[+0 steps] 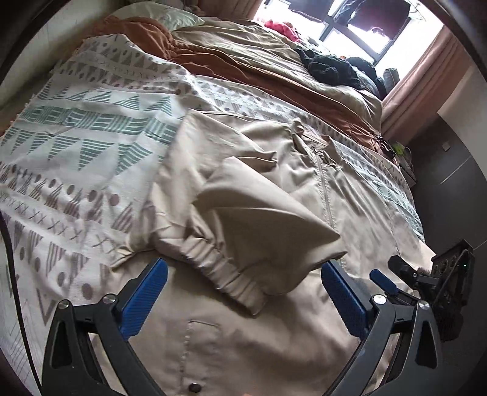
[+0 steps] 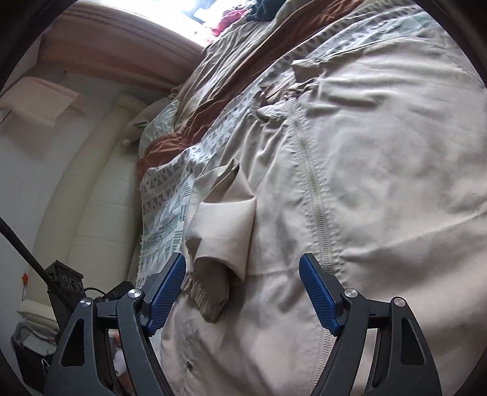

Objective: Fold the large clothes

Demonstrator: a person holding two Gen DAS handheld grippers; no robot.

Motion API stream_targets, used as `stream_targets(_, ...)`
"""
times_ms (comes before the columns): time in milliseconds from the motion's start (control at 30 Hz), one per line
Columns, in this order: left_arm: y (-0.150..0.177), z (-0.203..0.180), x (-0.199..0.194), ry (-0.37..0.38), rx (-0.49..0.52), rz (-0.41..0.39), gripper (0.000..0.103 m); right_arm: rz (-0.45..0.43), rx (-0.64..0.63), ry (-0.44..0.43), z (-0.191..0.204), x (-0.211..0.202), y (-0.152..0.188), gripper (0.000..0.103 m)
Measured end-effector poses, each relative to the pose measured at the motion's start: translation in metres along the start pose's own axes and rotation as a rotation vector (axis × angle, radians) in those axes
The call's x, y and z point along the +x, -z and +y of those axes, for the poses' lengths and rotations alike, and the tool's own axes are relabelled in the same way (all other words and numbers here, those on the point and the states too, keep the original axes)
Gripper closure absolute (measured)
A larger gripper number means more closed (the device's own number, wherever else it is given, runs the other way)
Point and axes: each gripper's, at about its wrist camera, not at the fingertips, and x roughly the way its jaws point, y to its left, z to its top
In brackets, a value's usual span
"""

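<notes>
A large beige zip-front jacket lies spread on the bed, its zipper running up the middle. One sleeve is folded across the body and ends in an elastic cuff. My left gripper hovers just over that cuff, jaws wide open and nothing pinched. My right gripper is open above the jacket, between the cuff and the zipper, holding nothing. One of its blue fingers shows at the right of the left wrist view.
Under the jacket is a patterned white and teal blanket, with a rust and tan duvet beyond it. Dark clothes and pink ones lie near the window. A padded headboard bounds one side, dark floor the other.
</notes>
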Motion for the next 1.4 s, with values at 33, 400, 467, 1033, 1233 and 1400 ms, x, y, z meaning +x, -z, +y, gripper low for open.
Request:
stream_targets(33, 0.0, 0.009, -0.004, -0.011, -0.01, -0.006, 0.0, 0.006, -0.021, -0.017, 0.007, 0.002, 0.002, 0.027)
stream_targets(400, 0.014, 0.084, -0.02, -0.085, -0.057, -0.051, 0.005, 0.061, -0.293, -0.038, 0.073, 0.046, 0.033, 0.027)
stream_targets(467, 0.017, 0.093, -0.017, -0.08, -0.055, -0.047, 0.005, 0.067, -0.331, -0.003, 0.08, 0.059, 0.039, 0.027)
stream_targets(1033, 0.031, 0.125, 0.004, -0.088, -0.027, -0.037, 0.03, 0.218, -0.566, 0.359, 0.113, 0.168, 0.083, 0.041)
stream_targets(1233, 0.03, 0.117, 0.009, -0.086, -0.016, -0.027, 0.035, 0.232, -0.548, 0.313, 0.109, 0.162, 0.076, 0.072)
stream_targets(1400, 0.024, 0.105, 0.019, -0.088, 0.017, -0.015, 0.043, 0.192, -0.526, 0.225, 0.108, 0.144, 0.058, 0.086)
